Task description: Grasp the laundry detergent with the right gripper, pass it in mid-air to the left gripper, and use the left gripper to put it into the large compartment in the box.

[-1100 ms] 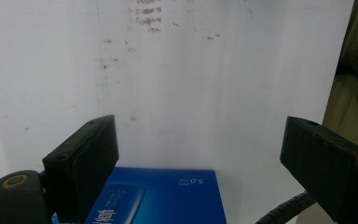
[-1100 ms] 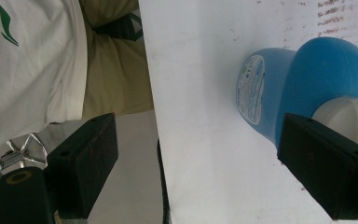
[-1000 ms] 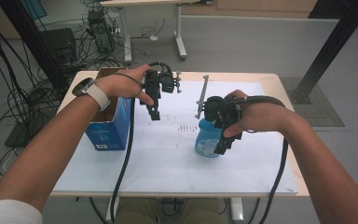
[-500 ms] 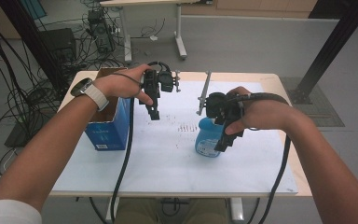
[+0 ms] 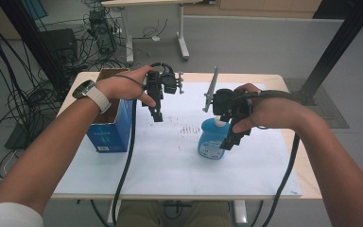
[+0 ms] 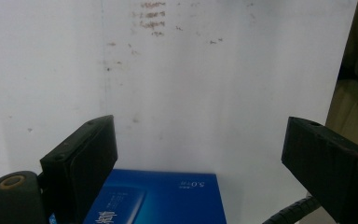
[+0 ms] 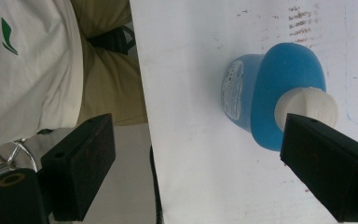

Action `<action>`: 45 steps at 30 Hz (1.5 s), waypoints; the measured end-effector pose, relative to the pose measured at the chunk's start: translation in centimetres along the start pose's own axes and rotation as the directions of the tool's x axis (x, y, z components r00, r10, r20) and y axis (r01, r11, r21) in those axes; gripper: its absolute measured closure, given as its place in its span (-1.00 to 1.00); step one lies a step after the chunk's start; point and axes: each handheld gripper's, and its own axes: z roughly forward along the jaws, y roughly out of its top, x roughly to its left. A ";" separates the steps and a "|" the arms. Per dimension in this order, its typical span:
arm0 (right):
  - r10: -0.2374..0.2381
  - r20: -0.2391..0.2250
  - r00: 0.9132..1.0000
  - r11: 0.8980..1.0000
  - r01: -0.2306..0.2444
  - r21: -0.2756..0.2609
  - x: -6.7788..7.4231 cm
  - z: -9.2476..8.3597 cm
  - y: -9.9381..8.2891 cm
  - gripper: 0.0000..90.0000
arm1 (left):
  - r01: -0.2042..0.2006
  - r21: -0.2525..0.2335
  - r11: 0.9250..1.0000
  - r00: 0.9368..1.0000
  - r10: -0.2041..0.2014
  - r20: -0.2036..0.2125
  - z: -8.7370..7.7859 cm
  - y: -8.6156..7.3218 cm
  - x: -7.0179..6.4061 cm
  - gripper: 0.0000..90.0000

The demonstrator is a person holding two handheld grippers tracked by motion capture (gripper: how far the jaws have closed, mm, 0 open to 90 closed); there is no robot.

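A blue bottle with a white cap stands upright on the white sheet. My right gripper hangs over it, just to its right in the high view, pointing down. Its jaws have just been opening and stand wide apart. The bottle lies beside the right jaw and no pad presses on it. My left gripper hovers near the table's far left, beside the open blue box. Its jaws are wide open with nothing between them, and the box shows below them.
A white paper sheet with faint ink marks covers most of the table. A grey metal bar leans at the back, between the two hands. Cables trail off the near edge. Behind the table are floor cables and another desk.
My right gripper has shifted very slightly beside the bottle. The bottle, the box and my left hand stand as before.
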 end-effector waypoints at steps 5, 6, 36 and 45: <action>0.007 0.019 1.000 1.000 -0.006 -0.017 -0.1 -0.2 -0.4 -0.79 | 0.002 0.000 1.000 1.000 -0.002 -0.003 0.0 0.0 0.0 -0.76; 0.013 0.029 0.999 1.000 -0.013 -0.021 -0.1 -0.3 -0.6 -0.80 | 0.001 -0.005 1.000 1.000 -0.001 -0.004 0.0 0.0 0.0 -0.76; 0.119 0.130 0.984 0.976 -0.092 -0.199 -1.7 0.4 -4.8 -0.85 | -0.002 -0.011 1.000 1.000 0.002 -0.005 0.5 0.1 -0.2 -0.76; 0.146 0.121 0.982 0.964 -0.113 -0.242 -2.1 1.2 -5.7 -0.85 | -0.004 -0.012 1.000 1.000 0.004 -0.001 0.7 0.2 -0.2 -0.76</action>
